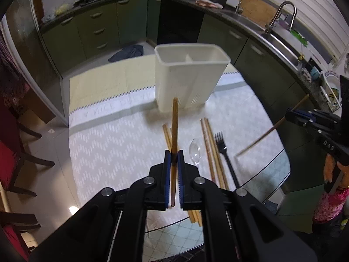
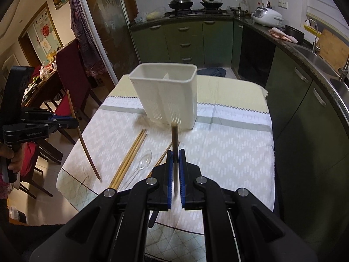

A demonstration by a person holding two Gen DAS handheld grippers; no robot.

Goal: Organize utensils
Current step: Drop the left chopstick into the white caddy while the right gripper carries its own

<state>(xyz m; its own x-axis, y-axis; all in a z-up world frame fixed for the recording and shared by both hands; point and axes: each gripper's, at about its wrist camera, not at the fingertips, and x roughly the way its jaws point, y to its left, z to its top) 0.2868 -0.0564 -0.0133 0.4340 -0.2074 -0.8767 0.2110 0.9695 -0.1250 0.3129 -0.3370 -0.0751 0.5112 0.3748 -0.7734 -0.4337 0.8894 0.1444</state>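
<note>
Kitchen cabinets ring a cloth-covered counter (image 1: 113, 135). Each gripper's jaws clamp 1 chopstick: left gripper (image 1: 173, 152) its chopstick (image 1: 174, 126), right gripper (image 2: 175, 152) another (image 2: 175, 135). Near the far edge stands a white holder (image 1: 185, 80); loose chopsticks (image 1: 212, 150), spoon (image 1: 194, 148) and fork (image 1: 224, 150) lie nearer.

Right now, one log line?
left gripper: shut on chopstick | right gripper: shut on chopstick | holder: empty | rest: on table

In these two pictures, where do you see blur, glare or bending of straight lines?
Left wrist view: the white holder is blurred and the chopstick in the right claw is streaked; a glare spot lies on the floor; the counter edge bows. Right wrist view: the held chopstick is smeared; the cabinets curve.
</note>
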